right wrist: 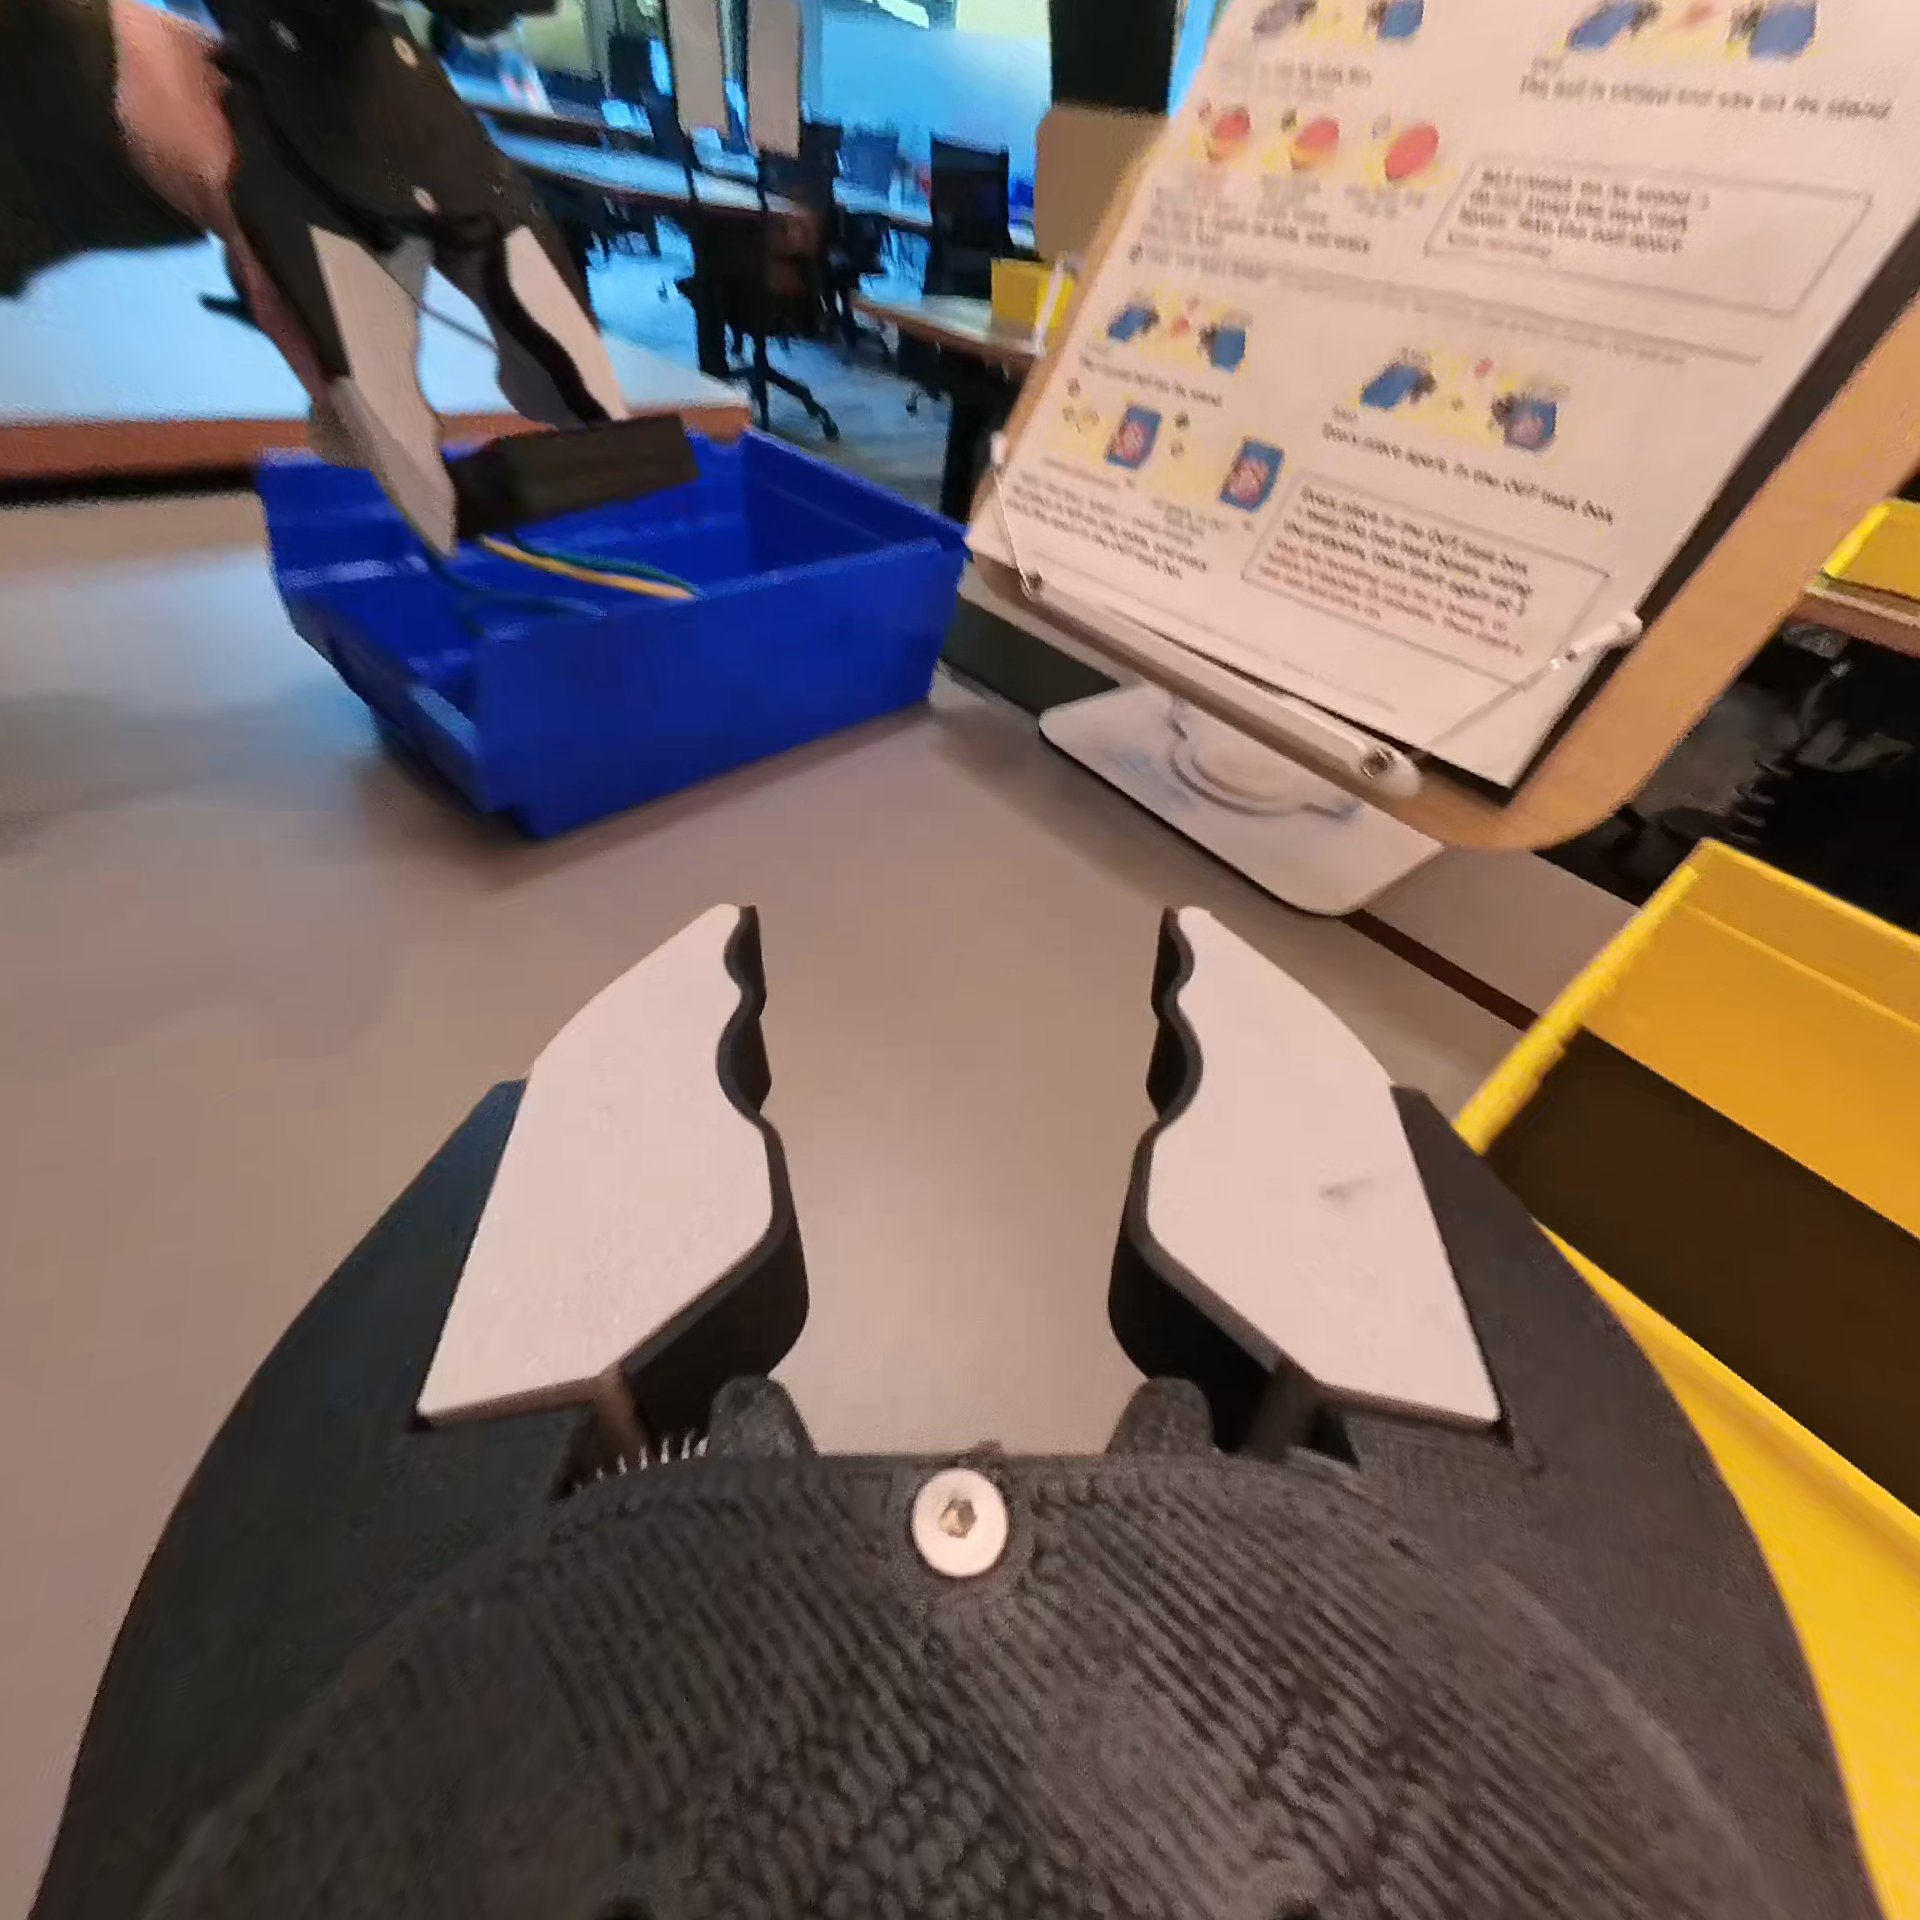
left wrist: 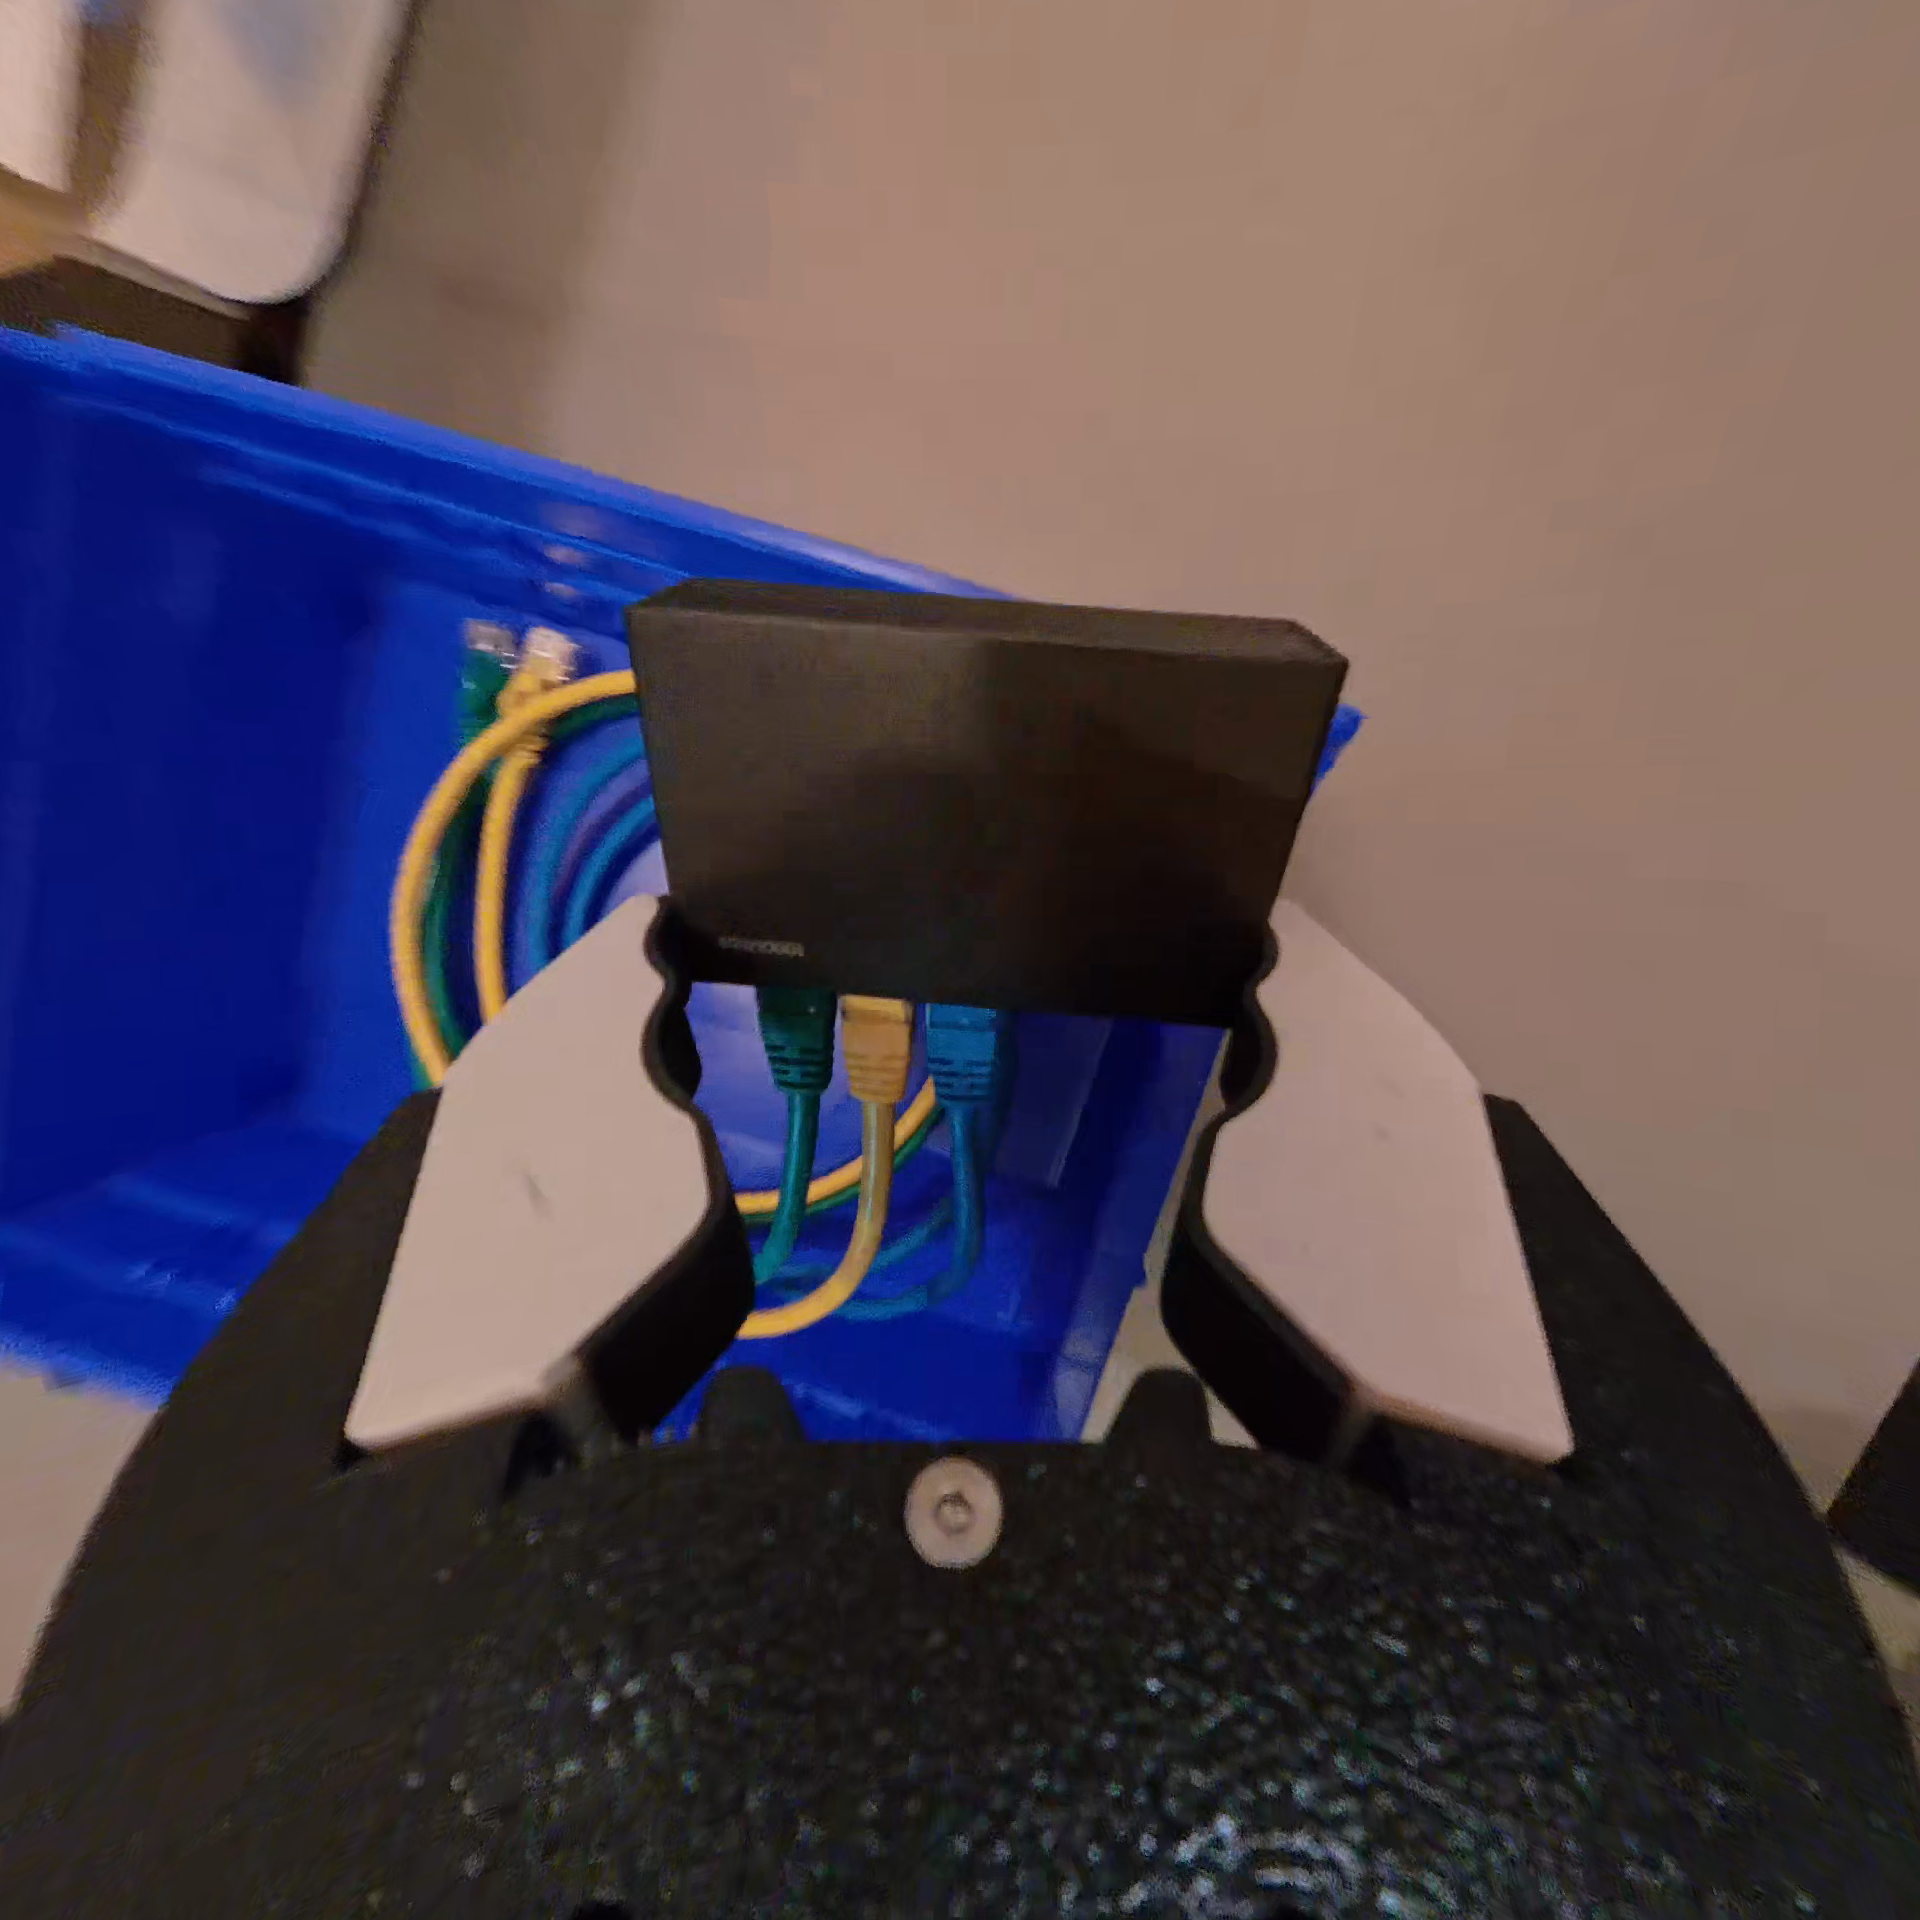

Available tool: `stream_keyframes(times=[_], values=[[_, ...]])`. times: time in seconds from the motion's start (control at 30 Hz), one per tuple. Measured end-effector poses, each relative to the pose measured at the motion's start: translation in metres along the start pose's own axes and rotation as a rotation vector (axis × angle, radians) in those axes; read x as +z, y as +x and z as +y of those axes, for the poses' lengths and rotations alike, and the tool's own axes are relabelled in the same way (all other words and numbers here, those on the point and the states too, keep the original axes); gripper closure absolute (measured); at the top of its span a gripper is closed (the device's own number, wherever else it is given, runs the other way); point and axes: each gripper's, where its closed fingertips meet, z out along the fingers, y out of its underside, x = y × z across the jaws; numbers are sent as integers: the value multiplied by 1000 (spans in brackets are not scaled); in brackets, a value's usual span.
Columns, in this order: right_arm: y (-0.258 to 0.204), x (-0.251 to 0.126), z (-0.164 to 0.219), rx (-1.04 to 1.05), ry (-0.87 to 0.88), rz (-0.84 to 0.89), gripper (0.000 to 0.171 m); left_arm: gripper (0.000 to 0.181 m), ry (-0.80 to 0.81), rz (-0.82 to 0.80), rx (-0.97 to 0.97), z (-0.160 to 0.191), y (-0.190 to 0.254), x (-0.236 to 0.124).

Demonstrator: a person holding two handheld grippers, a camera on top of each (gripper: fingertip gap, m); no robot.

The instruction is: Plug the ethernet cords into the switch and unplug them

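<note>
Switch (left wrist: 977, 800), a plain black box, sits clamped across its short ends in my left claw (left wrist: 961, 961), held up over the blue bin (left wrist: 197, 831) at the far left of the counter (right wrist: 935, 935). On its near edge I count three cords plugged in side by side: the green cord (left wrist: 795, 1044) on the left, the yellow cord (left wrist: 878, 1055) in the middle, the blue cord (left wrist: 964, 1049) on the right. Their slack loops down into the bin, and two loose plug ends, one green and one yellow, lie against the bin's far wall to the left of the switch; I cannot see the blue cord's other end. My right claw (right wrist: 956, 1023) hovers low over bare counter, well apart from the bin, its fingers spread with nothing between them. A paper sheet on a wooden stand (right wrist: 1455, 436) leans at the right, with a yellow bin (right wrist: 1704, 1018) nearer me on that side. As I read it, the plugging half looks done for these three cords, and the unplugging is what remains: I would bring the empty right claw across to pinch each plug while the left steadies the box.
</note>
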Motion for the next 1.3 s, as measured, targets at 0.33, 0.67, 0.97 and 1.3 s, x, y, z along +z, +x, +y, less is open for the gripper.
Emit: stream_keyframes(times=[0.33, 0.67, 0.97, 1.3], values=[[-80, 8, -73, -165, 269, -12, 94, 82, 213, -351, -31, -93, 50, -121], [-94, -48, -142, -323, 515, 160, 96, 82, 402, -489, 48, -197, 162, -218], [-97, -69, -153, -389, 685, 169, 70, 82, 380, -146, -30, -214, 228, -109], [-105, -33, -101, -561, 631, 54, 98, 82, 279, 138, -189, -186, 235, -20]])
